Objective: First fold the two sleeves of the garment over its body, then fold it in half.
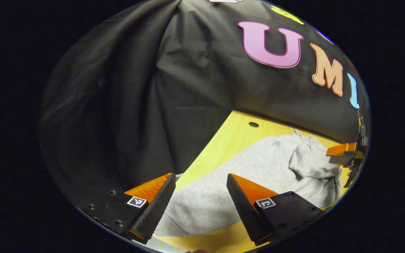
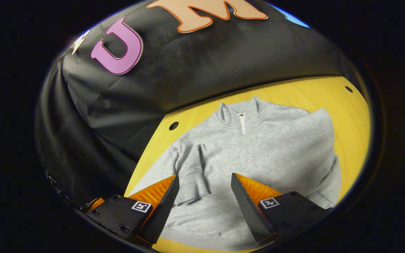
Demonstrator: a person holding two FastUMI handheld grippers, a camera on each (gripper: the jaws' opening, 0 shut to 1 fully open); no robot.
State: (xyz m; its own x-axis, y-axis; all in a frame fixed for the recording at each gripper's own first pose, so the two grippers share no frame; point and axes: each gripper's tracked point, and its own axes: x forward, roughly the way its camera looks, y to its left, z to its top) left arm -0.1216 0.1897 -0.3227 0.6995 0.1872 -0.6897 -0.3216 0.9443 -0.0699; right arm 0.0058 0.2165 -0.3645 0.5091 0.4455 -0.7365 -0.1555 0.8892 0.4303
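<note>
Right gripper view: grey garment (image 2: 258, 147) flat on the table (image 2: 350, 116), one sleeve (image 2: 193, 172) folded over, both grippers' fingers released, right gripper (image 2: 204, 196) and left gripper (image 1: 200, 196) over it.

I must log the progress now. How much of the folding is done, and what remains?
Done: one sleeve already lies folded over the body of the grey pullover, which is spread on the yellow table. In hand: nothing; the left gripper and right gripper both hover open above it. Left: the other sleeve, bunched at the side, then the fold in half.
</note>
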